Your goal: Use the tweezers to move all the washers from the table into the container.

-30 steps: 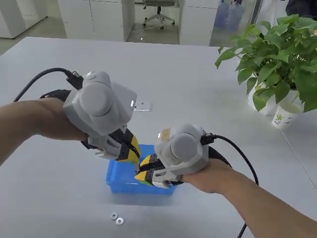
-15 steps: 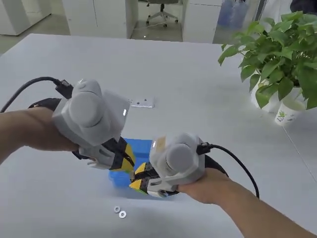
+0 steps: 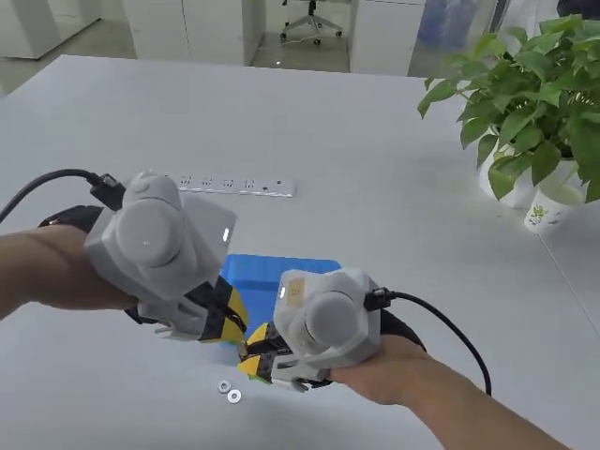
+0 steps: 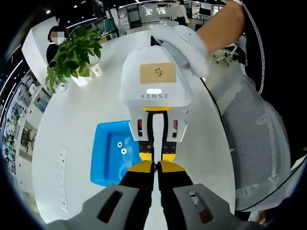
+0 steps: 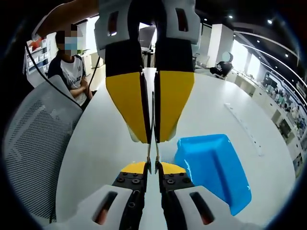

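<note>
Two small washers [image 3: 229, 391] lie on the white table just in front of the blue container [image 3: 281, 272]. My left gripper [image 3: 236, 328] and right gripper [image 3: 248, 361] meet tip to tip at the container's near edge, just above those washers. In the right gripper view the thin metal tweezers [image 5: 150, 155] run from between the left gripper's [image 5: 152, 136] yellow pads [image 5: 127, 105] down into my right gripper [image 5: 152, 168]. Both grippers look shut on them. In the left gripper view two washers [image 4: 122, 147] lie inside the container [image 4: 108, 163], beside my left gripper [image 4: 156, 167] and the right gripper [image 4: 156, 154].
A white power strip [image 3: 234, 185] lies on the table beyond the container. A potted plant [image 3: 534, 103] in a white cup stands at the right edge. A mesh office chair [image 5: 38, 143] and a seated person are beside the table. Cables trail from both grippers.
Both grippers, still tip to tip, have moved from over the container toward its near edge and the two washers on the table. The head camera has shifted as well.
</note>
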